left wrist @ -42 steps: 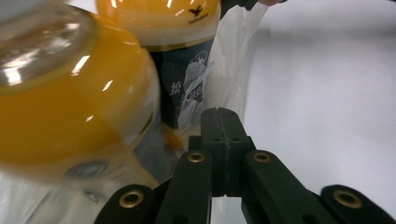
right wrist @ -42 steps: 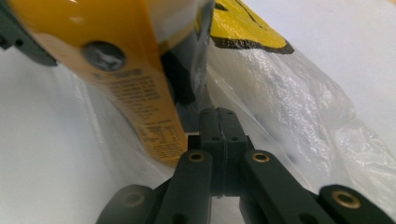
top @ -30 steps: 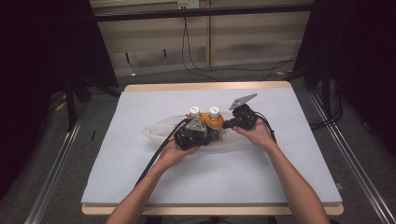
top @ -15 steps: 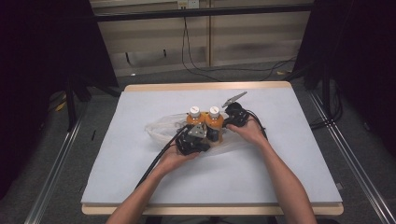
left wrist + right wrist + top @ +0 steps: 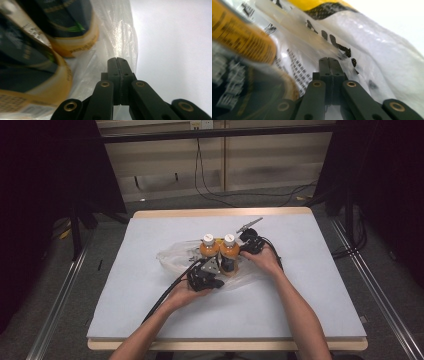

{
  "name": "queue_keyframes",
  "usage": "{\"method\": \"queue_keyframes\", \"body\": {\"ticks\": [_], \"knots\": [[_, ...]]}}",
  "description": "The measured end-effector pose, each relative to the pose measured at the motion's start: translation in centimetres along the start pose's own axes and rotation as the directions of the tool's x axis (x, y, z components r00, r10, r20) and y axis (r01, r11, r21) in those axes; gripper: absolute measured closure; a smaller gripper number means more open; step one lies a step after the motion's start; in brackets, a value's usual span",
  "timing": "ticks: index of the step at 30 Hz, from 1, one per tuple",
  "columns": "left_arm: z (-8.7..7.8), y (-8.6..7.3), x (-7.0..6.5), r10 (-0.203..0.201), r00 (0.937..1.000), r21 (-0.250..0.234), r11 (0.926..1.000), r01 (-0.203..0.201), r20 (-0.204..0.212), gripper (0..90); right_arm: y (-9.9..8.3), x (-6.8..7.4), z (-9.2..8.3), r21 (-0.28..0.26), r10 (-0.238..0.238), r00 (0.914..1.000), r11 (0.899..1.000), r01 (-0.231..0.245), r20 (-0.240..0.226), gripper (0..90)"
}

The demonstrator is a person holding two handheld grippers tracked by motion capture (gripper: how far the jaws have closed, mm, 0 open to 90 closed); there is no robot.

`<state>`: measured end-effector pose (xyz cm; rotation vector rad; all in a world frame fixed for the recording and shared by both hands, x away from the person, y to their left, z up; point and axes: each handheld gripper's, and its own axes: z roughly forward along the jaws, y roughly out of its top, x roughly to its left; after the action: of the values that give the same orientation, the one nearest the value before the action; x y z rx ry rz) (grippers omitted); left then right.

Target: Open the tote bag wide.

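Two orange drink bottles [image 5: 220,253] stand inside a thin clear plastic bag [image 5: 172,256], between the left claw [image 5: 119,61] and right claw [image 5: 329,61]. Both claws are pinched on the floppy, slippery bag film. The bottles look heavy; grip the bag's edge.

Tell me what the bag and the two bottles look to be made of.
Bag: thin clear plastic film, glossy; it crinkles, glints, and the bottles show through it.
Two bottles: probably clear plastic, given the orange drink visible inside, with white caps, likely plastic, and dark glossy printed labels; glass can't be ruled out.
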<state>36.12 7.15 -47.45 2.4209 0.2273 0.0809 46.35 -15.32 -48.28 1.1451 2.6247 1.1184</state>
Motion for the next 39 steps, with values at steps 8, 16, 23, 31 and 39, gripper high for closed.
{"method": "queue_keyframes", "body": {"ticks": [8, 16, 23, 31, 39], "knots": [[-0.4, -0.6, -0.7, 0.011, 0.9994, -0.01, 0.9999, -0.01, 0.034, 90.0, 1.4, -0.2, 1.0, 0.008, 0.015, 0.9989, 1.0, -0.015, 0.044, 90.0], [-0.6, -0.9, -1.1, 0.015, 0.999, -0.012, 0.9998, -0.015, 0.043, 90.0, 2.1, -0.5, 1.5, 0.003, 0.036, 0.9955, 0.999, -0.036, 0.087, 90.0], [-0.7, -1.1, -1.8, 0.025, 0.9979, -0.023, 0.9995, -0.024, 0.059, 90.0, 2.5, -1.0, 1.8, -0.014, 0.087, 0.9908, 0.996, -0.086, 0.103, 90.0], [-0.9, -1.2, -2.7, 0.047, 0.9968, -0.012, 0.9989, -0.046, 0.066, 90.0, 3.2, -1.0, 2.3, -0.011, 0.098, 0.9816, 0.995, -0.097, 0.164, 90.0], [-1.3, -1.3, -3.2, 0.05, 0.9962, -0.001, 0.9987, -0.05, 0.071, 90.0, 4.1, -1.1, 2.9, -0.009, 0.102, 0.9698, 0.995, -0.102, 0.222, 90.0]]}}
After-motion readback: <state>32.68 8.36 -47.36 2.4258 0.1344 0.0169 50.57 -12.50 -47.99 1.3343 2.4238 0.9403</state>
